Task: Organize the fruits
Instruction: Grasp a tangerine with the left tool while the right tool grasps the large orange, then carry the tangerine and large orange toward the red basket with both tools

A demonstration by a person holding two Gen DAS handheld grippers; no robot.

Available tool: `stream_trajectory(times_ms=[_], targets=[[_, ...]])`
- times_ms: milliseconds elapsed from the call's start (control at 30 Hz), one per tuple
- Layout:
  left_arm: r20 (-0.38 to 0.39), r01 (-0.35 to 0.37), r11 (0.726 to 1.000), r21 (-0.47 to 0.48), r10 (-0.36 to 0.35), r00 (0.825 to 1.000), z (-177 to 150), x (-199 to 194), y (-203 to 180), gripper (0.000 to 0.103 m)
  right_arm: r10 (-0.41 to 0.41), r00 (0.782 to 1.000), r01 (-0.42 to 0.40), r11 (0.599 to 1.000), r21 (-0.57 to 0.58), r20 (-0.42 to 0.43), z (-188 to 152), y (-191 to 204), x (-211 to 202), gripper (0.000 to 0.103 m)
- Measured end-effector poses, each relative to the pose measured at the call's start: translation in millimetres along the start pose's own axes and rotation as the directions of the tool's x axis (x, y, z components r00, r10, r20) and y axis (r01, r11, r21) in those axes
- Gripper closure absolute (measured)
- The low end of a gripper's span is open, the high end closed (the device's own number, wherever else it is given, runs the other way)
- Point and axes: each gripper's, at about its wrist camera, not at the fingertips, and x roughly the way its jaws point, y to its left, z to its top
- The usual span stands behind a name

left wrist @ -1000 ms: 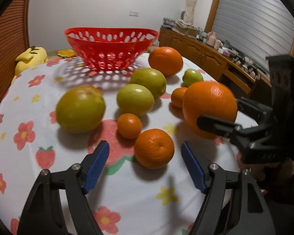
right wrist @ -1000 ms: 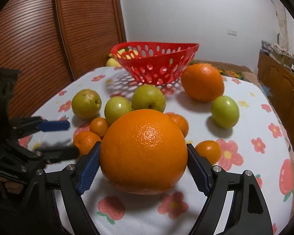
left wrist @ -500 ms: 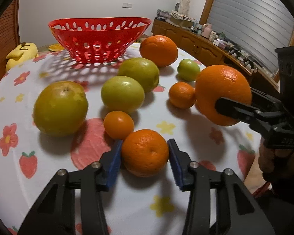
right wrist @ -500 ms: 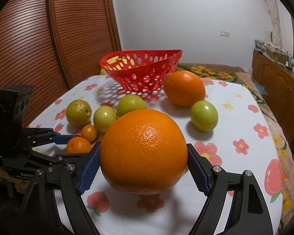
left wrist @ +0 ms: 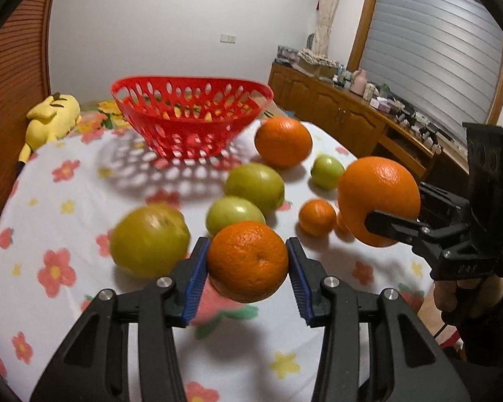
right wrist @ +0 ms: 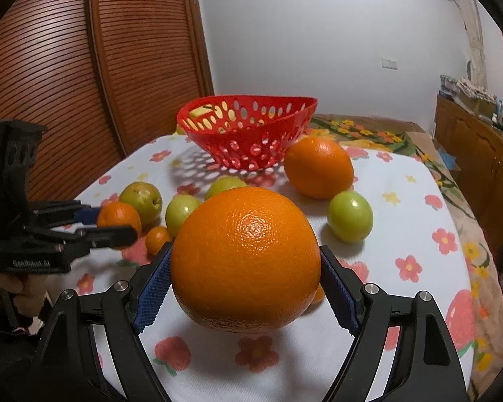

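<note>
Left gripper (left wrist: 247,264): both blue-padded fingers (left wrist: 195,279) pressed against the sides of a small orange (left wrist: 248,260), which is raised off the table (left wrist: 84,221). Right gripper (right wrist: 244,283): fingers (right wrist: 152,286) spread wide and clamped on a large orange (right wrist: 245,264), also held in the air. In the left wrist view the right gripper enters from the right edge, with the person's hand (left wrist: 466,296) wrapped around its handle below.
</note>
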Motion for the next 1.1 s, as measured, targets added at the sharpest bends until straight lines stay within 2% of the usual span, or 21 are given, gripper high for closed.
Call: stream_trajectory(times_ms=[333,733,1100], targets=[[0.046,-0.024,1.000,0.000,0.024,0.999,19.5,-10.6,12.3,0.059,0.001,1.000,-0.001,1.000,-0.021,0.021,18.0,0.5,-5.5,0.019],[0.082,-0.037,0.999,0.015,0.036,0.996,34.5,-22.2,8.8,0.059,0.020,0.999,-0.017,0.998,-0.057,0.043,34.7,7.2,-14.4,0.019],[0.089,-0.055,0.998,0.033,0.052,0.995,54.1,-15.7,17.5,0.059,0.029,0.998,-0.024,0.995,-0.094,0.053,55.7,10.5,-14.2,0.019]])
